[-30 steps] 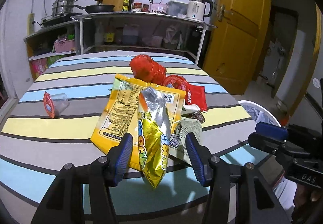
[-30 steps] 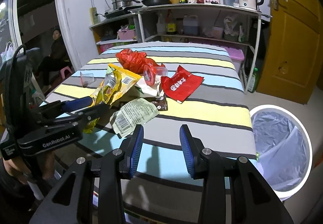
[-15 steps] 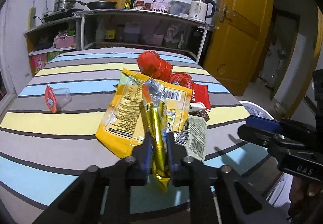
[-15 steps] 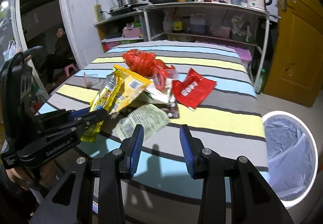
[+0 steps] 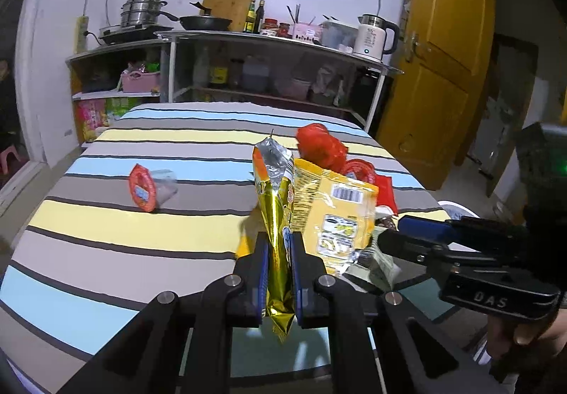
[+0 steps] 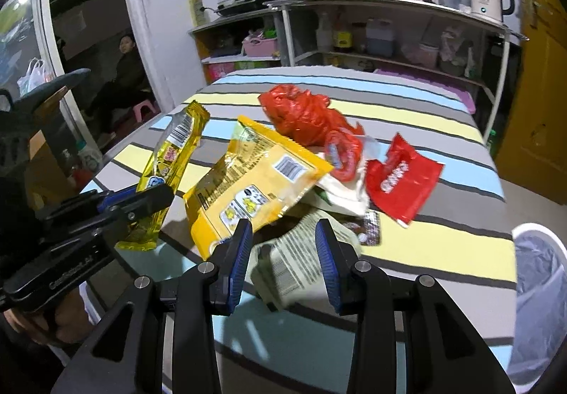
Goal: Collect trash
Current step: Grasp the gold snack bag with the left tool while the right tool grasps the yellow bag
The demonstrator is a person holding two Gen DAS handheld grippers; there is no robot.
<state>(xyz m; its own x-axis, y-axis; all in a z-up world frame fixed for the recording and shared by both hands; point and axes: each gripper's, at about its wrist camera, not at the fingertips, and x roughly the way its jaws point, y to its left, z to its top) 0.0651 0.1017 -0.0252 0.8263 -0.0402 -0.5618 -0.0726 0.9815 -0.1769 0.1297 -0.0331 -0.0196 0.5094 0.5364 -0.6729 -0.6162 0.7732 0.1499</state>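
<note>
My left gripper (image 5: 279, 264) is clamped on the crinkly gold foil wrapper (image 5: 276, 216), held upright off the striped table (image 5: 106, 227). At 3 o'clock, my right gripper (image 6: 283, 245) gapes around a pale paper packet (image 6: 297, 259). The bin (image 6: 538, 273) sits past the table edge.

Two yellow snack bags (image 6: 258, 177), two red wrappers (image 6: 404, 177), one bin (image 6: 538, 273)
</note>
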